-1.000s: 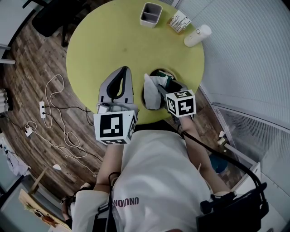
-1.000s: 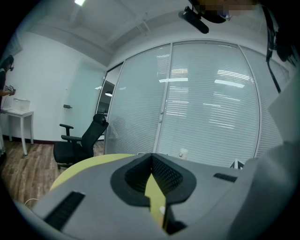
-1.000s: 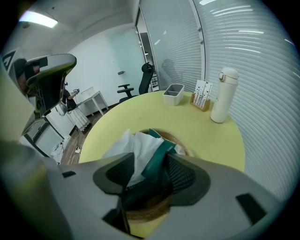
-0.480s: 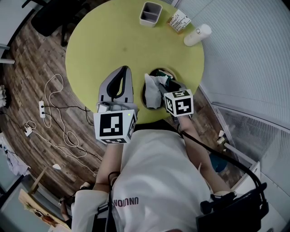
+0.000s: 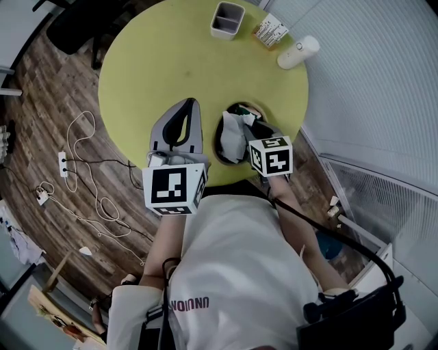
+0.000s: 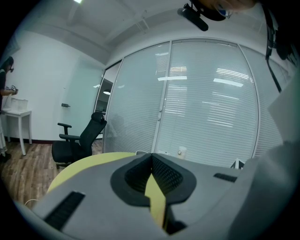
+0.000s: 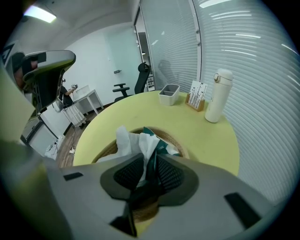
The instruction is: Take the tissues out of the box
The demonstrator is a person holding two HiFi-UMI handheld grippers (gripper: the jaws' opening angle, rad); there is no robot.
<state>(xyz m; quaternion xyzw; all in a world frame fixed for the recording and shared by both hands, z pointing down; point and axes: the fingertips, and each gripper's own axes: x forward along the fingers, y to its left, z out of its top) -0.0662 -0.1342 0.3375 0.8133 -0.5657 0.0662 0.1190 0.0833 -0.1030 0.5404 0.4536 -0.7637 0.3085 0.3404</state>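
Now the right gripper [image 7: 149,163] is pinching a white tissue [image 7: 127,140] sticking up from the round woven basket [image 7: 103,153] on the yellow table [image 7: 140,110], jaws just closing; the left gripper [image 6: 151,159] is hovering clenched, empty.

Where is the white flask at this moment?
In the head view the white flask stands at the upper right, by the far right edge of the yellow table. The small card stand is beside it and the grey bin is further left.

Head view steeply down, table [image 5: 171,61] at twelve o'clock, left gripper view near level across it, right gripper view tilted down, close, all sharing the table
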